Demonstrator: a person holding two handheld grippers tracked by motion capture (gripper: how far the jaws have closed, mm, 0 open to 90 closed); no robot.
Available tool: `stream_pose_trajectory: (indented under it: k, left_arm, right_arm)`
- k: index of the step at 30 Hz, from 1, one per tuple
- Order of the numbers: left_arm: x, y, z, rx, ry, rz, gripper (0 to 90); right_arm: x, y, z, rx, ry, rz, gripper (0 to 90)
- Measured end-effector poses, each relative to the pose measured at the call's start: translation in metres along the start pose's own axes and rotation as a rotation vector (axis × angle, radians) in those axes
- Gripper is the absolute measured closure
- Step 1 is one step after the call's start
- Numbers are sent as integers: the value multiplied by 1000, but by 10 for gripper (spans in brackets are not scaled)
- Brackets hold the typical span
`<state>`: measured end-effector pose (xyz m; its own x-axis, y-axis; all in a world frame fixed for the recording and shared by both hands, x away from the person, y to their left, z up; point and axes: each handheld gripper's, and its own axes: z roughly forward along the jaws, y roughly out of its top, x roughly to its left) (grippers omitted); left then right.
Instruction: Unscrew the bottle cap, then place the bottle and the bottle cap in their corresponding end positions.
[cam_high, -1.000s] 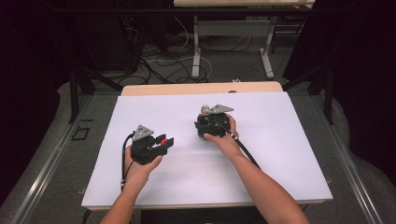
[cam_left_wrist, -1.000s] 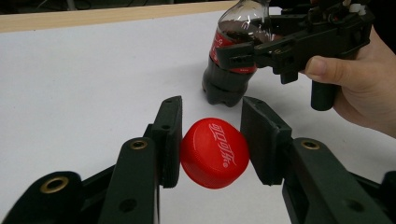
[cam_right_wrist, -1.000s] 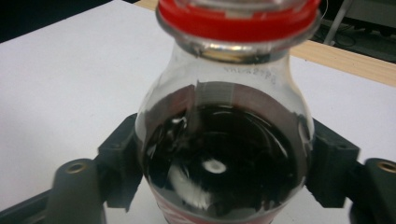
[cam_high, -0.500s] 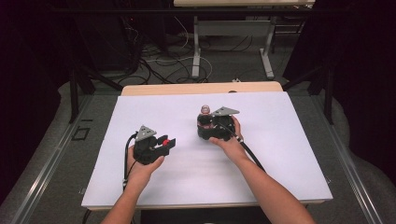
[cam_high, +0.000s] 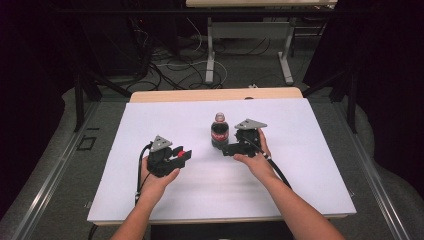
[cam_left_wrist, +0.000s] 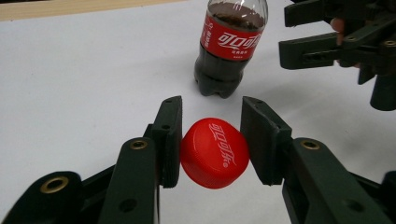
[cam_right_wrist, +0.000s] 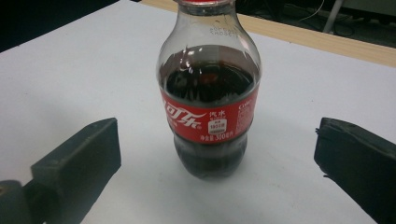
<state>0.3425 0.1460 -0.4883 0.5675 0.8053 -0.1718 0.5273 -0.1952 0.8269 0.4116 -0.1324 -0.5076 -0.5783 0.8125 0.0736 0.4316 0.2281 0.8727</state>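
A small cola bottle with a red label stands upright mid-table, part full of dark drink. My left gripper sits to its front left, shut on a red bottle cap. In the left gripper view the cap is pinched by its sides between the pads, just above the table, with the bottle beyond. My right gripper is open just to the right of the bottle. In the right gripper view the bottle stands between the wide-apart jaws, touching neither.
The table has a white top with a bare wooden strip along the far edge. Beyond it are table legs and loose cables on the floor. The person's forearms come in from the near edge.
My right gripper has let go of the bottle, opened and drawn back toward the near right, so the bottle now stands alone. The left gripper with the cap has barely moved.
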Motion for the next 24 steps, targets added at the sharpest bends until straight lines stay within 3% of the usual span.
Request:
stream_pose_trajectory:
  k: [7,12,15,22,24]
  left_arm:
    - [-5,0,7,8,-17,15,603]
    - [-15,1,18,21,-44,15,603]
    - [-22,1,26,22,-57,36,603]
    - [-38,-4,42,34,-101,74,603]
    - [-42,-7,47,39,-117,68,603]
  right_arm:
    - [0,-7,-21,17,-12,-15,0]
    - [-3,-15,-39,9,-35,-34,0]
    - [-7,-19,-50,4,-49,-41,0]
    - [-20,-23,-67,-19,-63,7,0]
    - [-23,-25,-69,-17,-66,12,0]
